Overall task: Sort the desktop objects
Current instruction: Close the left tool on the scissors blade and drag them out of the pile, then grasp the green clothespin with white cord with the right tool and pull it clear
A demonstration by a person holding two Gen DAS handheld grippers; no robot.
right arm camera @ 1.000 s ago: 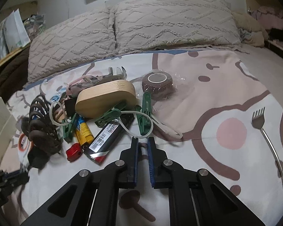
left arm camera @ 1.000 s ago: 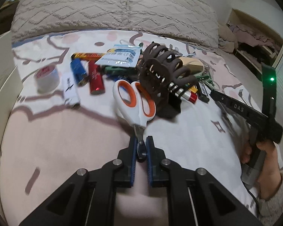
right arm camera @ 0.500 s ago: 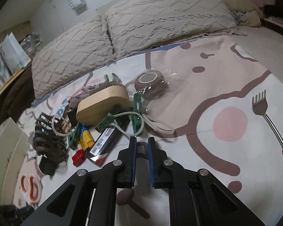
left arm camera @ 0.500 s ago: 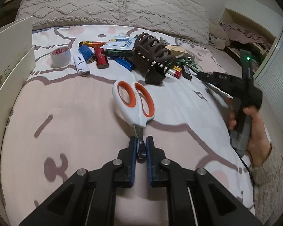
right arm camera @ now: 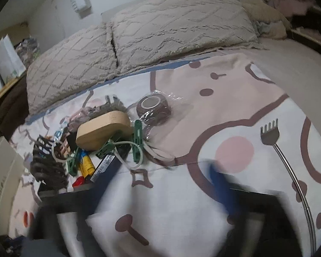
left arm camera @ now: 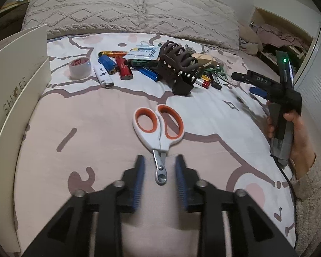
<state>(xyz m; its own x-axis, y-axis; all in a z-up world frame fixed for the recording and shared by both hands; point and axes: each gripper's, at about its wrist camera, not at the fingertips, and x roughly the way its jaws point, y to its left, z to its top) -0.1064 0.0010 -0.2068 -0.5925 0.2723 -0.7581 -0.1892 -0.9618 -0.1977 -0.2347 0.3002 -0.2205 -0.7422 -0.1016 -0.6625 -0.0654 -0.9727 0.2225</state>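
Observation:
White scissors with orange handle loops (left arm camera: 159,128) lie flat on the pink bedspread, blades toward me. My left gripper (left arm camera: 160,160) is opening; the blade tip lies between the blue pads (left arm camera: 139,171), which stand clear of it. My right gripper (right arm camera: 160,177) is blurred and opening wide, with only sheet between its fingers. It hovers just in front of the pile: a wooden block (right arm camera: 103,129), green clothespins (right arm camera: 138,139), a white cable (right arm camera: 126,156) and a wrapped brown tape roll (right arm camera: 153,109). The left wrist view shows a hand holding the right gripper (left arm camera: 256,81).
A white shoe box (left arm camera: 17,85) stands at the left edge. A brown claw clip (left arm camera: 177,64), lighters (left arm camera: 124,68), batteries and a tape roll (left arm camera: 79,67) lie ahead. A metal back scratcher (right arm camera: 289,160) lies at the right. Pillows (right arm camera: 160,32) line the far side.
My left gripper drew the scissors back from the pile toward me, then its jaws parted and let the blades go. The right jaws went from shut to wide apart.

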